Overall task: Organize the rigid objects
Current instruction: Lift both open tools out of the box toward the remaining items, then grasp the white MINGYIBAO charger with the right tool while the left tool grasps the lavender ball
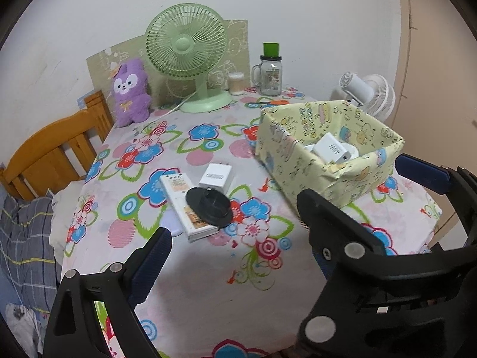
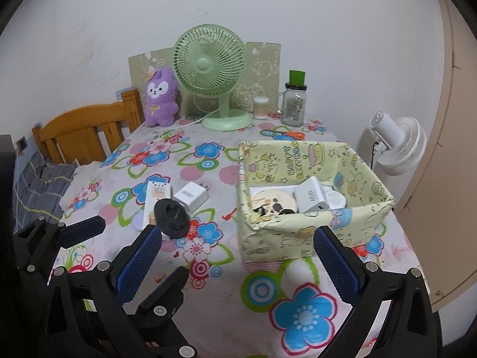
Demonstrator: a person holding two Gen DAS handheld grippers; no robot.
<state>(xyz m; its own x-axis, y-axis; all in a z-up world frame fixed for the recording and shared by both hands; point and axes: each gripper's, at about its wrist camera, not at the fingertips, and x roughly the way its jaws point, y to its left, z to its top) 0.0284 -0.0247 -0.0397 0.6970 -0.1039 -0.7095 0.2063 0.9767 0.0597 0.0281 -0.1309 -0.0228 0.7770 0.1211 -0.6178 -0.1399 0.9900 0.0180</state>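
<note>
A yellow cartoon-print box [image 1: 313, 176] [image 2: 298, 232] stands on the flowered table. It holds a white charger [image 1: 332, 147] [image 2: 311, 195], a round printed disc [image 2: 274, 204] and other white items. Left of it lie a black round disc [image 1: 208, 205] [image 2: 173, 216] on a flat white packet [image 1: 186, 205] [image 2: 156, 198], and a white plug adapter [image 1: 215, 176] [image 2: 190, 197]. My left gripper [image 1: 235, 226] is open and empty, near the disc. My right gripper [image 2: 235, 253] is open and empty, in front of the box.
At the back stand a green fan [image 1: 187, 53] [image 2: 213, 71], a purple plush [image 1: 129, 89], a glass jar with green cap [image 1: 269, 73] and a small cup [image 1: 235, 83]. Orange scissors [image 2: 290, 135] lie behind the box. A white fan [image 2: 399, 146] stands right; a wooden bedhead [image 1: 53, 152] left.
</note>
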